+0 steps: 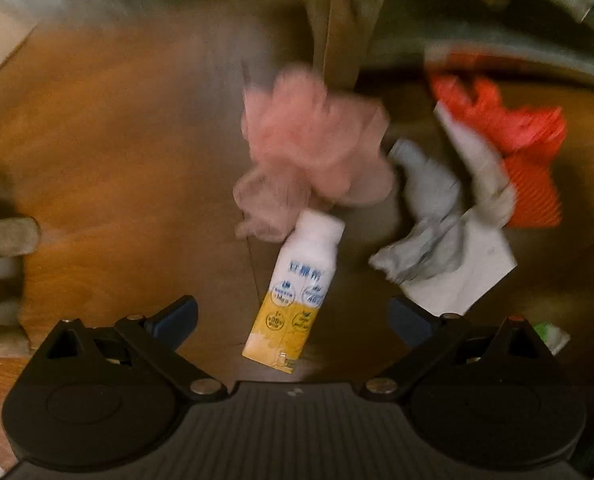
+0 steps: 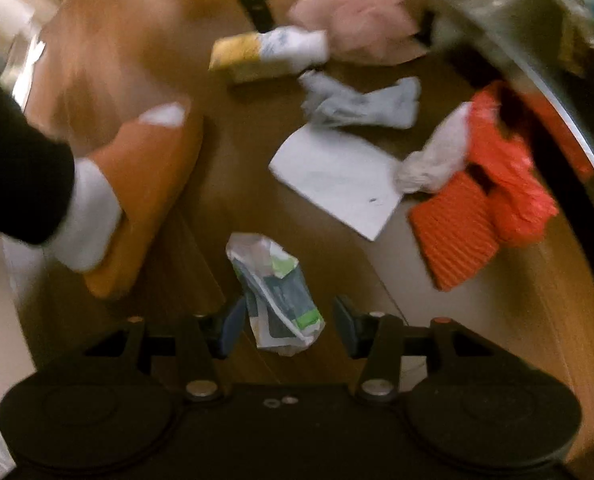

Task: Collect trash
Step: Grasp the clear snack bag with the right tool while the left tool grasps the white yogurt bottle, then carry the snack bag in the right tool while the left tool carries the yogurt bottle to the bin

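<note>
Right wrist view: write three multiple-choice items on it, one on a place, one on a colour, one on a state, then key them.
1. What lies between the right gripper's fingers?
A. crumpled wrapper
B. bottle
C. white paper

2. What colour is the ribbed pad?
A. blue
B. orange-red
C. green

3. How do the right gripper's jaws stand?
A. clamped on the bottle
B. shut on nothing
C. open

Key: 1 A, the wrapper sits between the pads. 2 B, the pad is plainly orange-red. 3 C, gaps show on both sides of the wrapper.
</note>
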